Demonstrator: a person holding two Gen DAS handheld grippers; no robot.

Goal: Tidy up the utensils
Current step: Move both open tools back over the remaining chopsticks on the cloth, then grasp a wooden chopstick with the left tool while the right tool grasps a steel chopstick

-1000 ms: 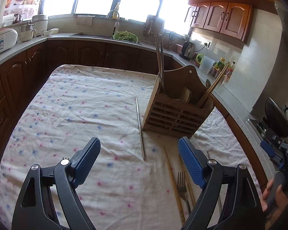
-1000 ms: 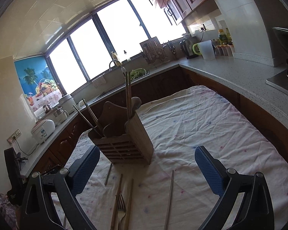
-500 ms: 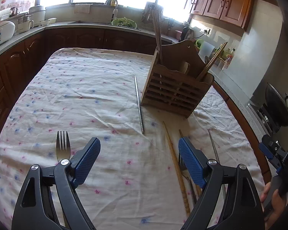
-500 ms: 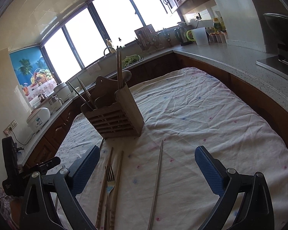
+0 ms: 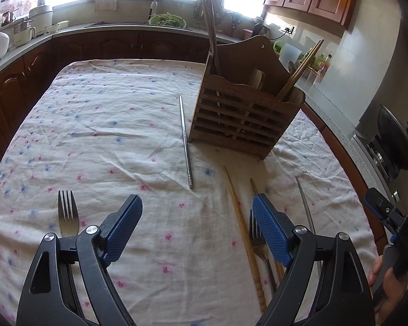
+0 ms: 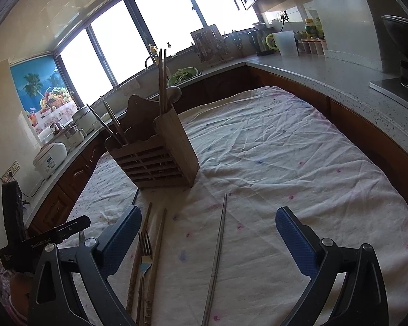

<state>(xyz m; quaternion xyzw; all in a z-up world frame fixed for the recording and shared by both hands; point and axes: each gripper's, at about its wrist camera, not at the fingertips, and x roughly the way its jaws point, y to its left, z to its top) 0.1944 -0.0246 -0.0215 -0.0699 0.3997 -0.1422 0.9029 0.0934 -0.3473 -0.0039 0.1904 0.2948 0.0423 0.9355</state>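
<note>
Evidently, your main risk lay in the cluster beside the holder [image 5: 244,114]: a fork [image 6: 145,247] lay between two wooden chopsticks [image 6: 156,244], touching or nearly so, and jaws closing there could have pinched two pieces at once or skidded one across the wrinkled cloth [image 5: 108,125]. Thin steel chopsticks [image 5: 185,141] lying flat could also have slipped from the pads. You held both grippers pitched downward over the cloth. Your left gripper [image 5: 195,225] stood wide open and empty, a second fork [image 5: 66,212] just outside its left finger. Your right gripper [image 6: 206,233] was likewise wide open, empty, a steel chopstick lying below its gap.
</note>
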